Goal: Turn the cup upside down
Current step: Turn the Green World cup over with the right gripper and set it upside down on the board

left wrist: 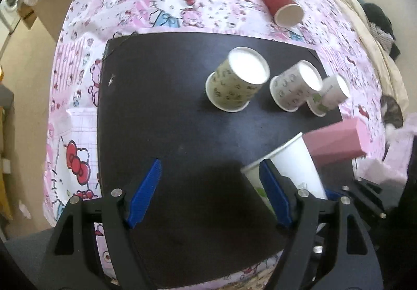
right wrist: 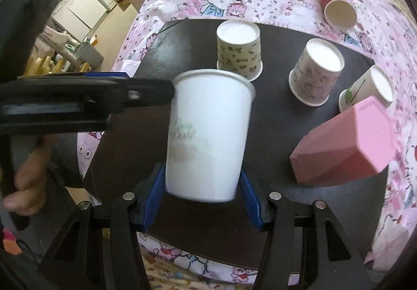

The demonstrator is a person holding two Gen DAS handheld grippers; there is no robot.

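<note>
My right gripper is shut on a tall white paper cup, with the blue pads pressing on both sides near its base. The cup hangs tilted above the black mat, its rolled rim pointing away from the camera. In the left wrist view the same white cup shows partly behind the right-hand finger. My left gripper stands open over the black mat with nothing between its jaws. Seen from the right wrist, one of its fingers reaches in from the left, close beside the cup's rim.
Three cups stand upside down on the mat: a green-patterned one, a pink-patterned one and a small white one. A red cup lies on its side on the pink tablecloth. A pink block sits at the mat's right edge.
</note>
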